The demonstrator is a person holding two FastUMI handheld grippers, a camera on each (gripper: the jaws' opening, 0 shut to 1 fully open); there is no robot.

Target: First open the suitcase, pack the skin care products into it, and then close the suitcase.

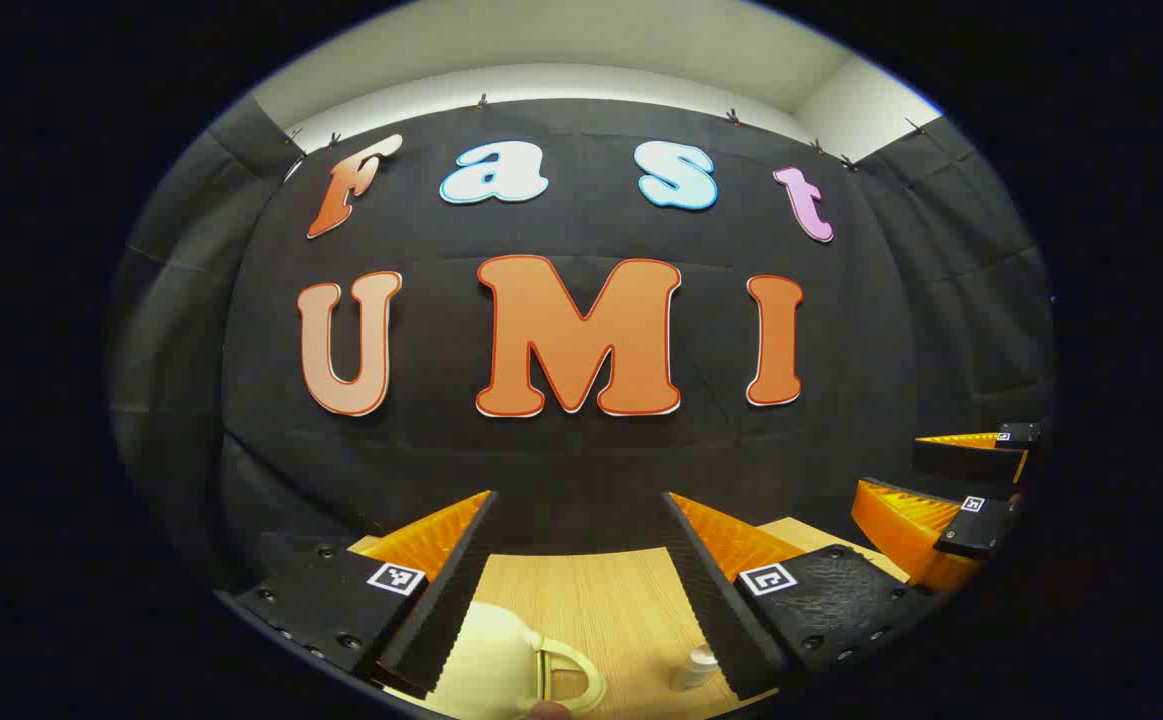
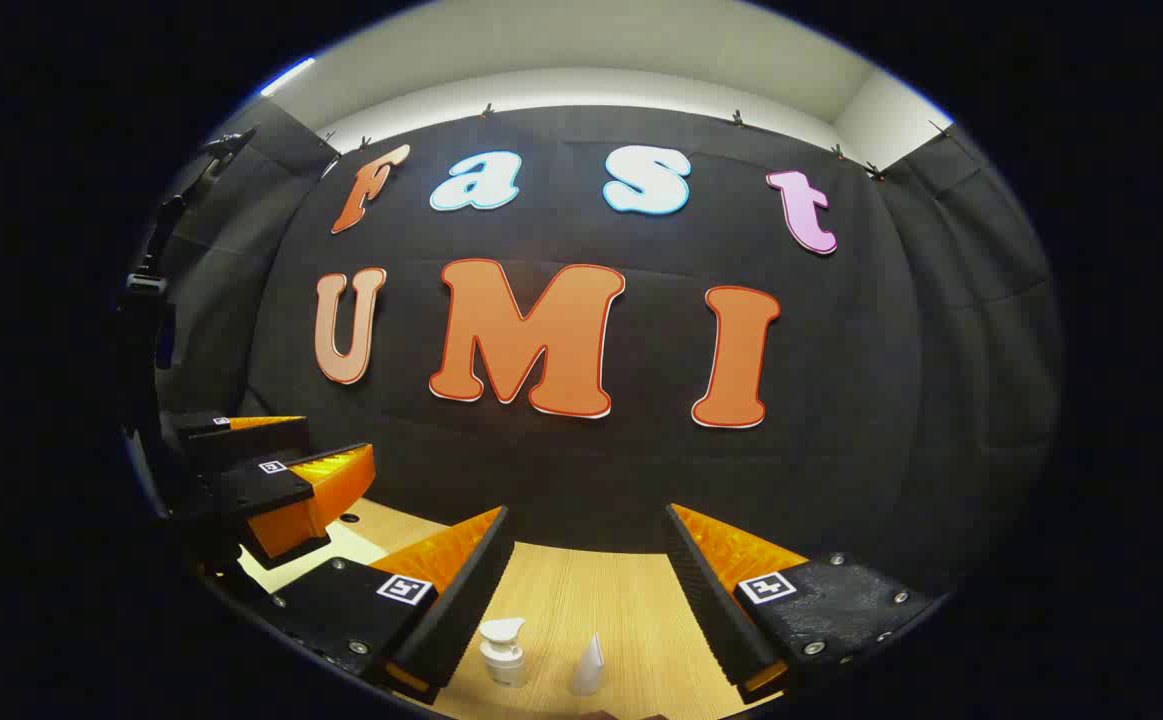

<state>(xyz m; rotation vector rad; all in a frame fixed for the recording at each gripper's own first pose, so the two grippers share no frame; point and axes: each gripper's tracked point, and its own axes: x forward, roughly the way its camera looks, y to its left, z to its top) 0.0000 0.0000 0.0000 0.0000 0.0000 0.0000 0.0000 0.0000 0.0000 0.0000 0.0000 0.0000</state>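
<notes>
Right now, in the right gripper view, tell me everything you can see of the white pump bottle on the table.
The pump bottle is small and white, of what looks like plastic, with a round body and a pump head on top whose nozzle points right. It stands upright on the light wooden table, untouched, low between the open fingers of the right gripper. A small white cone-shaped tube stands apart on its right.

Light wooden table [image 1: 581, 590], grain running away from the camera toward the booth's black cloth wall. In the left gripper view, a cream suitcase [image 1: 486, 660] with a curved handle rests on it at the near edge, a small white bottle [image 1: 696, 668] to its right. In the right gripper view, a white pump bottle [image 2: 502, 650] stands just beside a white cone-shaped tube [image 2: 588, 667].
</notes>
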